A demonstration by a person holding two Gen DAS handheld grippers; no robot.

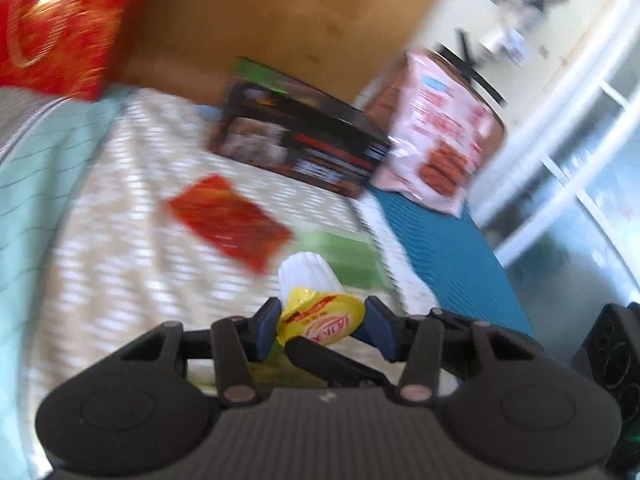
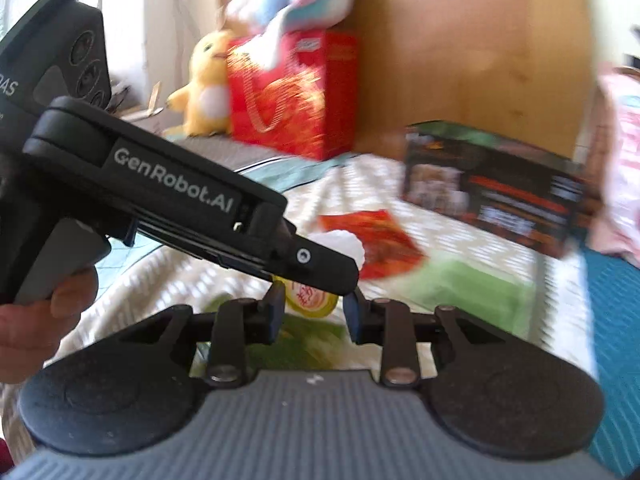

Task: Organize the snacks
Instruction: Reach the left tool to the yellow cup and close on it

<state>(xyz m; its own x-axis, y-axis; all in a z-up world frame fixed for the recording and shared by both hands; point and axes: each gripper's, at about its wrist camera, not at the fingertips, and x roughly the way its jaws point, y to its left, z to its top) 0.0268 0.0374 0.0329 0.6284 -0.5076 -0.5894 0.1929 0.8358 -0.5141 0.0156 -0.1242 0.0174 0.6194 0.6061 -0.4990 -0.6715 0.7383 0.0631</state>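
My left gripper (image 1: 322, 322) is shut on a small white ribbed cup with a yellow foil lid (image 1: 320, 312), held above the patterned bedspread (image 1: 120, 240). The cup's lid also shows in the right wrist view (image 2: 310, 298), partly hidden by the left gripper's black body (image 2: 180, 208). My right gripper (image 2: 312, 314) sits just below and behind that cup; its blue pads stand apart with only the cup's lower edge between them. A red snack packet (image 1: 230, 222) and a green packet (image 1: 344, 258) lie on the bed beyond.
A black snack box (image 1: 300, 140) and a pink biscuit bag (image 1: 436, 152) stand by the wooden headboard (image 1: 280, 12). A red gift bag (image 2: 292, 96), a yellow plush chick (image 2: 206, 84) and a pastel plush sit at back left. A blue mat (image 1: 452, 256) lies right.
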